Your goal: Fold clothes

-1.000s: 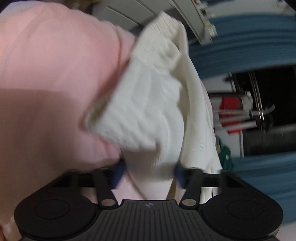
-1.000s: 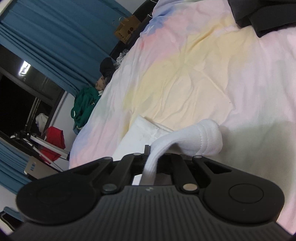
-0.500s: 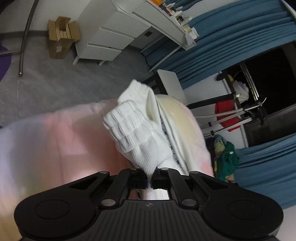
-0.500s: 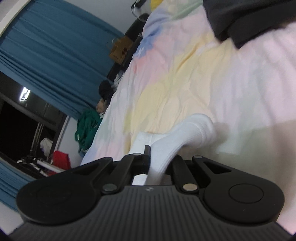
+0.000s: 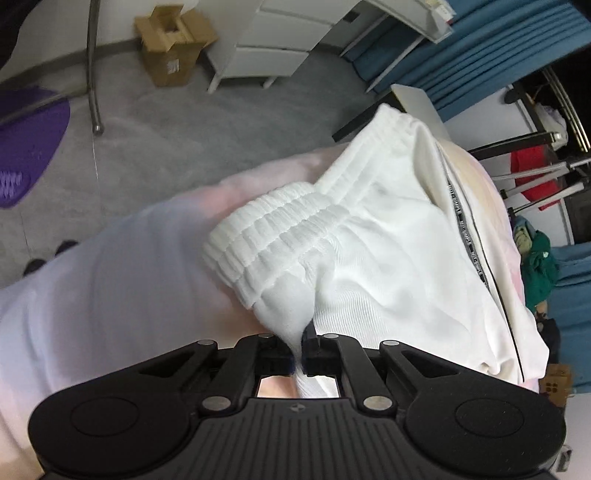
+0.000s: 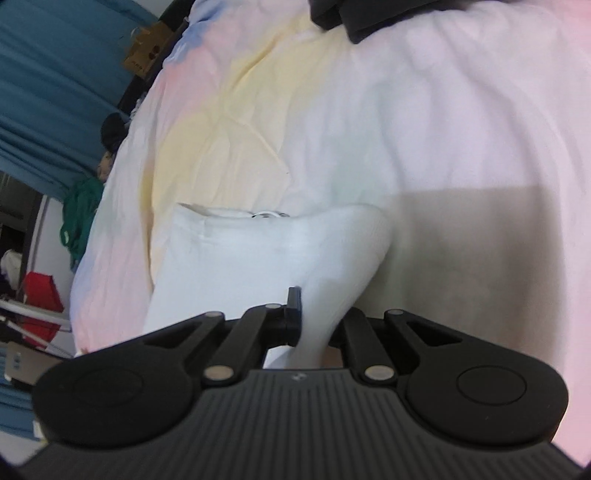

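A white sock (image 5: 280,254) with a ribbed cuff hangs between my two grippers over the pastel bedsheet (image 5: 110,288). My left gripper (image 5: 299,354) is shut on the sock just below the cuff. My right gripper (image 6: 314,317) is shut on the sock's other end (image 6: 332,254), which bulges out ahead of the fingers. A folded white garment (image 5: 417,236) with a dark trim line lies on the bed under the sock; it also shows in the right wrist view (image 6: 221,254).
A dark garment (image 6: 354,14) lies at the far end of the bed. A cardboard box (image 5: 170,44), white drawers (image 5: 280,40) and a purple mat (image 5: 26,144) stand on the grey floor. Blue curtains (image 6: 44,88) and a green cloth (image 6: 77,218) are beside the bed.
My left gripper went from open around the sock to shut on it, then drew back. My right gripper, holding the sock's end, moved down close to the folded white garment.
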{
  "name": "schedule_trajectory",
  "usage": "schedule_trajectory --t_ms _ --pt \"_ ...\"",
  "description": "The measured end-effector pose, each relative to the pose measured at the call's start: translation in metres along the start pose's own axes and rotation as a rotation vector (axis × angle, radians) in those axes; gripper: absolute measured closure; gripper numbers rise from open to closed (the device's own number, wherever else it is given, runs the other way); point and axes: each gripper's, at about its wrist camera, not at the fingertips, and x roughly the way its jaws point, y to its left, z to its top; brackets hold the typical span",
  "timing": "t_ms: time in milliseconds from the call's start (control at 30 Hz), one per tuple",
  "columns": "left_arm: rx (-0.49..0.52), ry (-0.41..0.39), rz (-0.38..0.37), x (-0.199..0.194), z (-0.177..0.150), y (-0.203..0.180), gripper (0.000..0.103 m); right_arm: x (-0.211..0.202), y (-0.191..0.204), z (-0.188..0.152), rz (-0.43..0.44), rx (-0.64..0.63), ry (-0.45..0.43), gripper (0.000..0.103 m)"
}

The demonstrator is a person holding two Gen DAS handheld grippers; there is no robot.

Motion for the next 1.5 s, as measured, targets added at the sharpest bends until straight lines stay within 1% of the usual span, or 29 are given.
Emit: schedule_trajectory --t_ms 67,100,133,167,200,233,267,300,333,400,500,633,700,833,967,1033,1200,1267,1300,1367,1433,1500 --pt "0.049 -0.006 0.004 -0.006 -0.003 -0.003 0.087 -0.001 0.000 0.004 0.020 -0.008 0.005 0.094" --pt "0.074 -0.011 0.007 -0.010 -0.005 -0.006 0.079 -0.004 0.000 0.006 0.021 -0.014 -0.003 0.093" --pt "0.102 -0.022 0.005 -0.015 -0.007 -0.007 0.067 -0.007 0.001 0.008 0.021 -0.019 -0.012 0.090" --pt "0.131 -0.036 0.002 -0.020 -0.010 -0.009 0.061 -0.012 0.002 0.009 0.015 -0.024 -0.038 0.082" --pt "0.170 -0.059 0.016 -0.028 -0.013 -0.012 0.048 -0.018 0.003 0.011 0.008 -0.035 -0.071 0.066" --pt "0.212 -0.084 0.033 -0.036 -0.016 -0.014 0.038 -0.024 0.005 0.012 -0.001 -0.045 -0.104 0.055" --pt "0.258 -0.123 0.064 -0.045 -0.022 -0.020 0.033 -0.029 0.004 0.015 -0.011 -0.051 -0.143 0.035" --pt "0.305 -0.165 0.098 -0.054 -0.027 -0.027 0.026 -0.034 0.005 0.016 -0.021 -0.063 -0.181 0.026" --pt "0.353 -0.208 0.107 -0.065 -0.033 -0.034 0.023 -0.040 0.009 0.015 -0.029 -0.088 -0.224 0.026" --pt "0.422 -0.262 0.099 -0.079 -0.045 -0.048 0.022 -0.049 0.017 0.014 -0.025 -0.158 -0.277 0.026" --pt "0.522 -0.321 0.063 -0.095 -0.068 -0.081 0.019 -0.059 0.034 0.004 0.028 -0.263 -0.302 0.026" --pt "0.666 -0.384 0.000 -0.104 -0.111 -0.133 0.015 -0.070 0.070 -0.025 0.147 -0.456 -0.270 0.026" --pt "0.740 -0.401 -0.032 -0.097 -0.136 -0.160 0.014 -0.077 0.086 -0.045 0.216 -0.551 -0.245 0.026" --pt "0.867 -0.403 -0.090 -0.077 -0.190 -0.209 0.014 -0.089 0.106 -0.081 0.341 -0.701 -0.186 0.027" --pt "0.954 -0.385 -0.146 -0.055 -0.237 -0.243 0.014 -0.097 0.116 -0.109 0.404 -0.825 -0.139 0.027" --pt "0.987 -0.384 -0.162 -0.039 -0.255 -0.258 0.014 -0.098 0.120 -0.120 0.422 -0.867 -0.127 0.027" --pt "1.052 -0.374 -0.180 -0.007 -0.283 -0.278 0.013 -0.105 0.128 -0.154 0.456 -0.963 -0.112 0.027" --pt "1.062 -0.379 -0.180 0.003 -0.291 -0.277 0.013 -0.104 0.129 -0.162 0.470 -0.971 -0.089 0.027" --pt "1.073 -0.394 -0.167 0.008 -0.294 -0.277 0.013 -0.103 0.130 -0.166 0.478 -0.974 -0.078 0.027" --pt "1.089 -0.411 -0.143 0.018 -0.297 -0.275 0.013 -0.096 0.131 -0.172 0.488 -0.963 -0.033 0.027" --pt "1.086 -0.409 -0.133 0.025 -0.294 -0.273 0.013 -0.087 0.135 -0.180 0.503 -0.940 0.042 0.027" --pt "1.072 -0.410 -0.131 0.029 -0.290 -0.271 0.013 -0.076 0.141 -0.186 0.538 -0.901 0.129 0.027"
